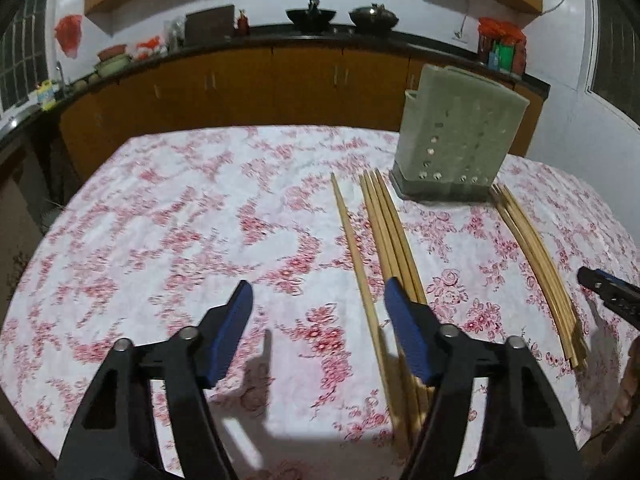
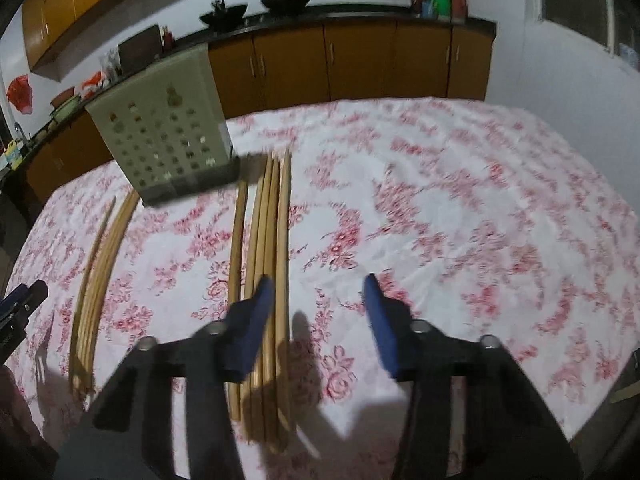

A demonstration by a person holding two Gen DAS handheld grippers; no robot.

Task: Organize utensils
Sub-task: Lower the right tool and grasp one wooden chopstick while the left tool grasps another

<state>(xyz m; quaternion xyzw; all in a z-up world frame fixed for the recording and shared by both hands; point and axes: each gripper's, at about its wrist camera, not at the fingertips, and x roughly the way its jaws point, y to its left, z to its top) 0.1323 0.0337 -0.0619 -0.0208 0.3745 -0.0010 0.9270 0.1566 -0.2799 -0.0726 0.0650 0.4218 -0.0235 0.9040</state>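
Left wrist view: left gripper at lower centre, blue pads parted fairly wide, nothing between them, hovering over the floral-clothed surface. Just right of centre, a single chopstick lying lengthwise, and beside it a bundle of chopsticks running under the right-hand pad. Further right, a second bundle, well apart from the first. Upper right, a grey-green perforated utensil holder standing upright on a dark base, between the far ends of the two bundles. At the right edge, tip of the right gripper. Behind, orange cabinets under a dark counter with bowls and red bags. No readable writing.

Right wrist view, blurred: right gripper at lower centre, jaws moderately apart and empty. Left-hand pad overlapping the near bundle of chopsticks; right-hand pad over bare cloth. Far-left bundle lying near the frame's left edge, where the left gripper just shows. Holder upper left, upright, standing between the bundles' far ends. Small gourd-shaped mark on its face; no legible lettering.
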